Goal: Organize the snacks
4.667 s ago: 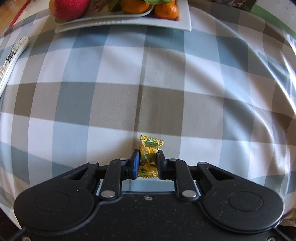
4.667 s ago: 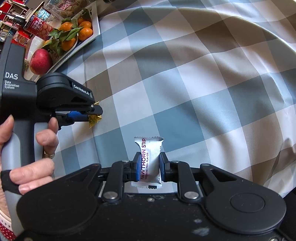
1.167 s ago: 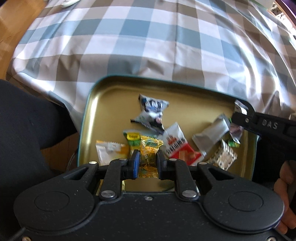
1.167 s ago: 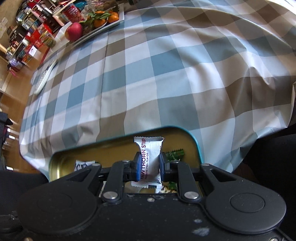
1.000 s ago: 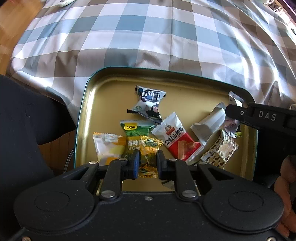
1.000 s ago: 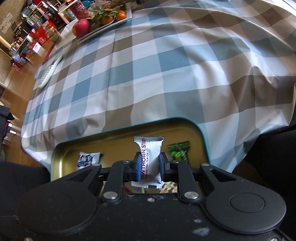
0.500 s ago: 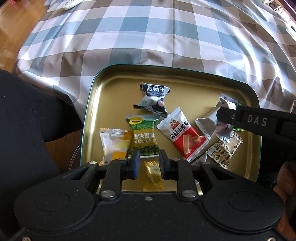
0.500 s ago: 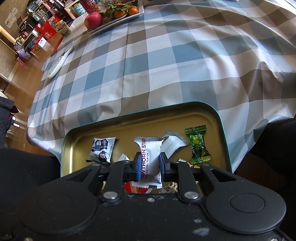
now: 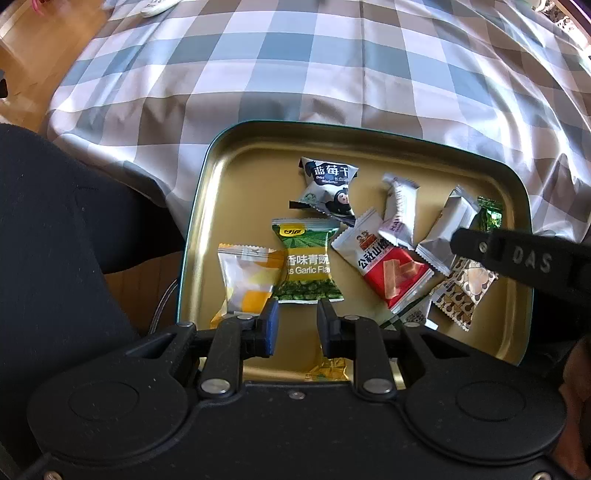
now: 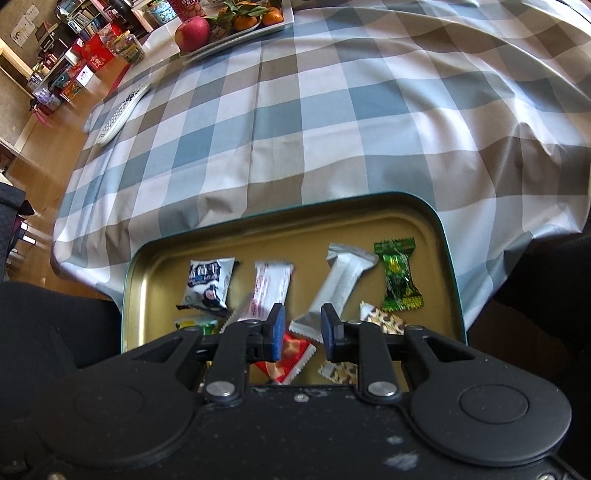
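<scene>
A gold tin tray with a teal rim holds several wrapped snacks. My left gripper hangs open over its near edge, nothing between the fingers. The yellow candy lies on the tray floor just under them. My right gripper has its jaws slightly apart and grips nothing. The white hawthorn strip packet lies blurred in the tray beyond its left finger, and shows as the white hawthorn packet in the left wrist view. The right gripper's black housing reaches over the tray's right side.
In the tray lie a green garlic pea packet, a red packet, a blueberry packet, a silver wrapper and a green candy. The checked tablecloth carries a fruit plate and a remote. Dark clothing flanks the tray.
Both grippers carried their snacks from the table to over the tray. The left let go of the yellow candy; the right has just released the hawthorn packet, which dropped into the tray.
</scene>
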### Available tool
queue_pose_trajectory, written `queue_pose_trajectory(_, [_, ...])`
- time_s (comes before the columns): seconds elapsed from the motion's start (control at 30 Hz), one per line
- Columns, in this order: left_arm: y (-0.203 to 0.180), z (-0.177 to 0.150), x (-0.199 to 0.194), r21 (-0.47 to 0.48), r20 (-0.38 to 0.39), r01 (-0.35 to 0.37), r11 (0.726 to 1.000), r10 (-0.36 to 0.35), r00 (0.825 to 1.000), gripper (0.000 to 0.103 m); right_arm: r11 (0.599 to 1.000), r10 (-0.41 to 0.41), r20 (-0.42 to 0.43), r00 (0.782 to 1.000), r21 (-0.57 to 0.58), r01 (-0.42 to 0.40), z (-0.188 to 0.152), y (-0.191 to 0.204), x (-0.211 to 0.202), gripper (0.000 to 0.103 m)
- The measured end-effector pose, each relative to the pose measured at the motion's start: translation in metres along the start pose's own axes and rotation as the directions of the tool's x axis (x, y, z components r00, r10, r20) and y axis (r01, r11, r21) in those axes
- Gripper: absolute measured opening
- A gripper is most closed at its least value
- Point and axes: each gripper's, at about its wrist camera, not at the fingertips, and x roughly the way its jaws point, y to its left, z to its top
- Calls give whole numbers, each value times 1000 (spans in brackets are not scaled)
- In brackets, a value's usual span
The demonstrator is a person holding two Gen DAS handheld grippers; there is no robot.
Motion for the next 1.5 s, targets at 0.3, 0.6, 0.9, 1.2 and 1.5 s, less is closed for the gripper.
queue_pose_trajectory(0.3, [-3,-11,-5,21,25,-30,999,30,999,32,1000,-12,-2,1000,8,12,-23,-13,-14,25])
queue_pose_trajectory(0.6, [-2,-19,-9,17,42,-41,999,41,998,32,1000,-25,16,1000,-13,25,-41,-20,-27,25])
queue_pose_trajectory(0.9, [-3,-25,-14,27,68,-40,999,38,997,33,998,-49,16,999,-37,49,-55,-23,-33,25])
queue_pose_trajectory(1.2, [0,-25,-8,32,53,-23,999,22,998,33,996,-67,-14,998,-67,66,-64,-22,-30,25])
queue_pose_trajectory(1.5, [0,-28,-11,48,73,-40,998,36,997,33,992,-82,-4,997,-95,81,-68,-20,-33,25])
